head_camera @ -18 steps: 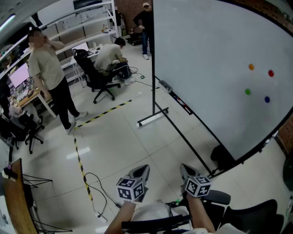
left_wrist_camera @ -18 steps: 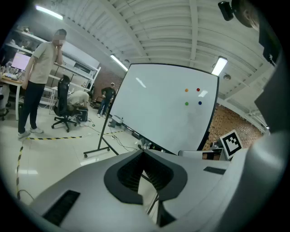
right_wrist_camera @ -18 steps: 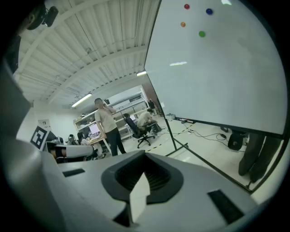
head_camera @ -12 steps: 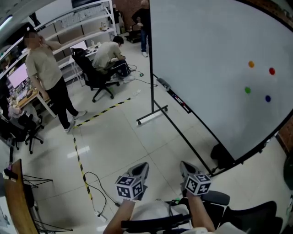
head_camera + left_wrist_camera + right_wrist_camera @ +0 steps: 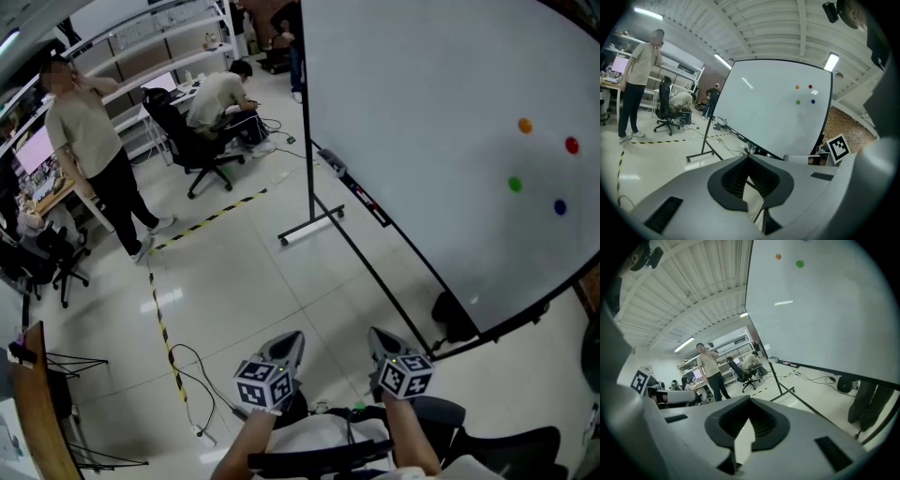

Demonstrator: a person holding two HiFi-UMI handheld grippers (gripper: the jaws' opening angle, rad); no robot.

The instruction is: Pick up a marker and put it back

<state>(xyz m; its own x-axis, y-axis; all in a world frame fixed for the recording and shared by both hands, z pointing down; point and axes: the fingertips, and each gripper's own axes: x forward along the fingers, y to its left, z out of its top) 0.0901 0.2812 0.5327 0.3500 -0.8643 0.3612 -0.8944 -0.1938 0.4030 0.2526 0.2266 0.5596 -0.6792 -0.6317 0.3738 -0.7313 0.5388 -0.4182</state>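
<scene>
The left gripper (image 5: 287, 347) and the right gripper (image 5: 382, 345) beside it both have their fingers pressed together on nothing, while the markers (image 5: 372, 203) lie lengthwise along the tray (image 5: 349, 184) of the whiteboard (image 5: 422, 112), well ahead and nearer the right gripper

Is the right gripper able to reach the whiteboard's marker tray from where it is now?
Probably not yet. The right gripper is shut, near the person's body, and the marker tray lies well ahead across the floor. Nothing blocks the way.

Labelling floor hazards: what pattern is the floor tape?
Yellow-and-black stripes on the floor tape, clearest in the head view.
</scene>
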